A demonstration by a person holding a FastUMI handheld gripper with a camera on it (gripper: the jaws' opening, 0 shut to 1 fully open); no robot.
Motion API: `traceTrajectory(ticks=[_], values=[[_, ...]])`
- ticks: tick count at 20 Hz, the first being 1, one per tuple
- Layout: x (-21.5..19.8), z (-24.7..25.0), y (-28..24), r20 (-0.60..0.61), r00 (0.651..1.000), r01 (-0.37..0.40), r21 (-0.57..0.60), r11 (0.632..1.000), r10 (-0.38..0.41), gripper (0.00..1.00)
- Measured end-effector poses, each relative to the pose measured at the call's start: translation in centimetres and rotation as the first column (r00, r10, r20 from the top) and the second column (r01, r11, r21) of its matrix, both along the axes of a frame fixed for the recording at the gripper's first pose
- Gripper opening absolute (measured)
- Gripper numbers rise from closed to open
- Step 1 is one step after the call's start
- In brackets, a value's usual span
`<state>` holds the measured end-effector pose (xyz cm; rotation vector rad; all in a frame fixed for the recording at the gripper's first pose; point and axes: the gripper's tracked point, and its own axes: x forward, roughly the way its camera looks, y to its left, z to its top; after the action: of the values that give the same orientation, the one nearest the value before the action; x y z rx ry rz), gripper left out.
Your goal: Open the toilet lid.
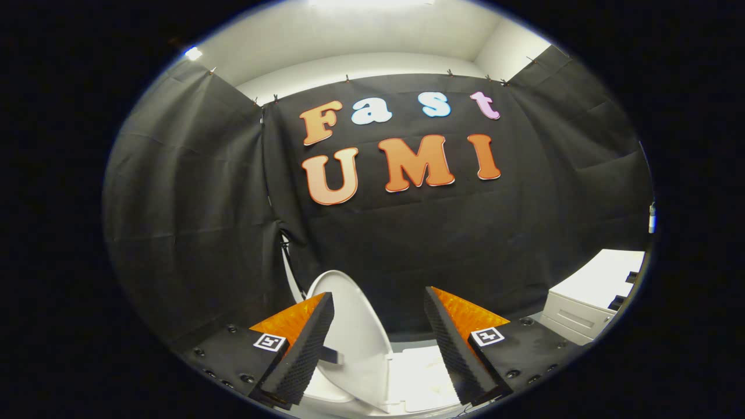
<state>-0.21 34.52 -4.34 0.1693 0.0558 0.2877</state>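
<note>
gripper [378, 314] spread wide, raised white toilet lid [352, 331] between fingers, black cloth wall [192, 203], white cabinet [588, 297] beside

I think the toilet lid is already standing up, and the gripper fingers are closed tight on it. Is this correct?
Not quite. The toilet lid does stand raised, but the gripper is not closed on it: in the gripper view its fingers are spread wide apart, with the lid between them, close beside one finger, and a clear gap to the other.
</note>
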Motion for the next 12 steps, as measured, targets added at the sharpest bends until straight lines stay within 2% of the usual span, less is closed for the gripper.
traceTrajectory(ticks=[6, 12], values=[[1.7, 2.7, -11.5, 0.055, 0.983, 0.178, 0.003, 0.984, -0.177, 0.99], [0.6, 6.4, -19.7, 0.193, 0.948, 0.265, -0.033, 0.964, -0.254, 0.98]])
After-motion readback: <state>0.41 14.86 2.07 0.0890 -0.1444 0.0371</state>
